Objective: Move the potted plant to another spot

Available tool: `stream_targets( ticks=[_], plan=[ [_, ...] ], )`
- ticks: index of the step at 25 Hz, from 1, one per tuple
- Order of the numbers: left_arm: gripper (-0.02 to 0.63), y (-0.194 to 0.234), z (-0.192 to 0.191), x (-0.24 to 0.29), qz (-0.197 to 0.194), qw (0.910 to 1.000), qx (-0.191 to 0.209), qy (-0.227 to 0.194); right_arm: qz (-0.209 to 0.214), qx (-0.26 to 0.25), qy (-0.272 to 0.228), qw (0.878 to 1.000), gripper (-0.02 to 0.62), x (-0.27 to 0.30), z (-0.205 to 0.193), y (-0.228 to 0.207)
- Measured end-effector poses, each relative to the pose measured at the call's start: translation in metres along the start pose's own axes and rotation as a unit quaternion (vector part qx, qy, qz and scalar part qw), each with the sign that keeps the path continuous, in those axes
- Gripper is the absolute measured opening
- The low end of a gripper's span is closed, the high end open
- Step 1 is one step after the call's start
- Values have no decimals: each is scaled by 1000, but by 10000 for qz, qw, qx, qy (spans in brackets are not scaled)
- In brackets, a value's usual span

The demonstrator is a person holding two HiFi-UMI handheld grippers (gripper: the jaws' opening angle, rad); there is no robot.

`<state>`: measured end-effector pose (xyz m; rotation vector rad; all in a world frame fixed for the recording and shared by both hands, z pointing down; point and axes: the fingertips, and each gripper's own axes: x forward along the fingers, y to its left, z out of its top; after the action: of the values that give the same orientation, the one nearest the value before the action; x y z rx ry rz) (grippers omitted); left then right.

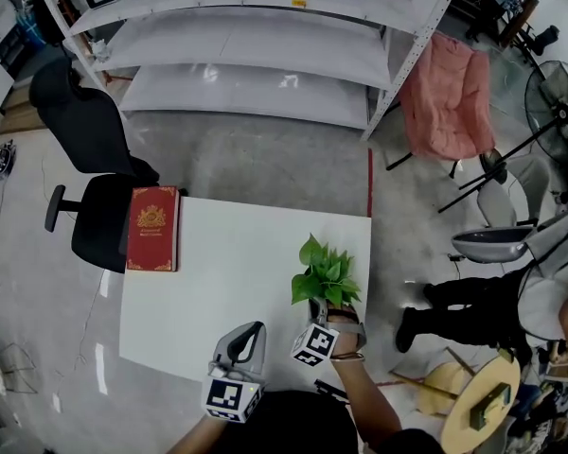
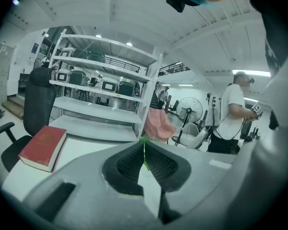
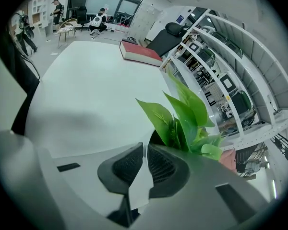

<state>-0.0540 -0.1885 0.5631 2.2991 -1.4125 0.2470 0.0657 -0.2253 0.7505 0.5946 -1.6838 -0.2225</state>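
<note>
The potted plant [image 1: 324, 274], with broad green leaves, stands near the front right of the white table [image 1: 237, 291]. My right gripper [image 1: 327, 312] sits right at its pot, which is hidden under the fingers in the head view. In the right gripper view the jaws [image 3: 145, 150] are closed to a thin slit at the dark pot rim, and the plant's leaves [image 3: 187, 114] rise just behind the right jaw. My left gripper [image 1: 251, 334] hovers at the table's front edge, left of the plant. It is shut [image 2: 144, 152] with nothing in it.
A red book [image 1: 152, 227] lies at the table's left edge. A black office chair [image 1: 95, 159] stands beside it. White shelving [image 1: 246, 55] runs along the back, with a pink chair [image 1: 450, 97] to its right. A person [image 1: 483, 305] and a round wooden table [image 1: 478, 405] are at the right.
</note>
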Motion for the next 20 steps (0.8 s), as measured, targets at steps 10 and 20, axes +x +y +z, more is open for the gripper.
stream_targets(
  ticks=[10, 20],
  plan=[
    [21, -45, -9, -35, 63, 9998, 91, -155, -163, -61, -98, 9998, 35, -44, -32, 28],
    [21, -92, -23, -73, 56, 9994, 286, -188, -239, -57, -236, 9994, 32, -83, -56, 65]
  ],
)
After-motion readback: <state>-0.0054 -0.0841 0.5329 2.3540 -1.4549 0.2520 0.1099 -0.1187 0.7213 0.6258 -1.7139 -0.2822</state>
